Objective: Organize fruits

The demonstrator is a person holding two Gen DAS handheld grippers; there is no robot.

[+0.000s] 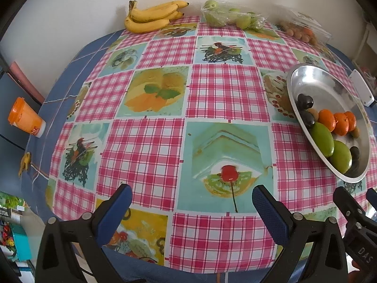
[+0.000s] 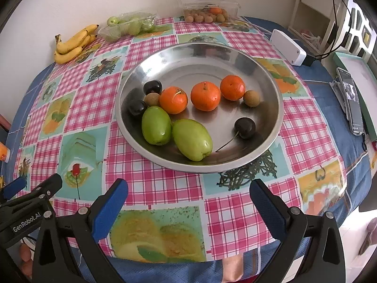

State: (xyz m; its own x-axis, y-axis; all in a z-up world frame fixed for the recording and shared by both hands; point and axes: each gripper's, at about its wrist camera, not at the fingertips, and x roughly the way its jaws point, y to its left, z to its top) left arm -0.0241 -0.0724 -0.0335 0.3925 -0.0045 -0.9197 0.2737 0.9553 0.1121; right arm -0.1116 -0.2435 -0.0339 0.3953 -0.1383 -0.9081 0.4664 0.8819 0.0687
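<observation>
Metal bowl sits on checked fruit-print tablecloth, taken as landmark. Inside bowl: three mandarins in a row across the middle; two green oval fruits touching each other at the near-left part; two dark cherries at the left wall, a third cherry with long stem lying apart at near right; two small brown fruits, one just beside the rightmost mandarin, the other between the left cherries.

Beyond bowl, along the wall: banana bunch far left, clear pack of green fruit next, clear lidded box of small brown fruit behind bowl. White box at bowl's far right, off the cloth's checked part.

Left gripper: jaws spread wide, nothing between them, over bare cloth on the bowl's left, near side. Right gripper: jaws spread wide, holding nothing, on near side of bowl, apart from its rim. Orange cup far left of bowl
</observation>
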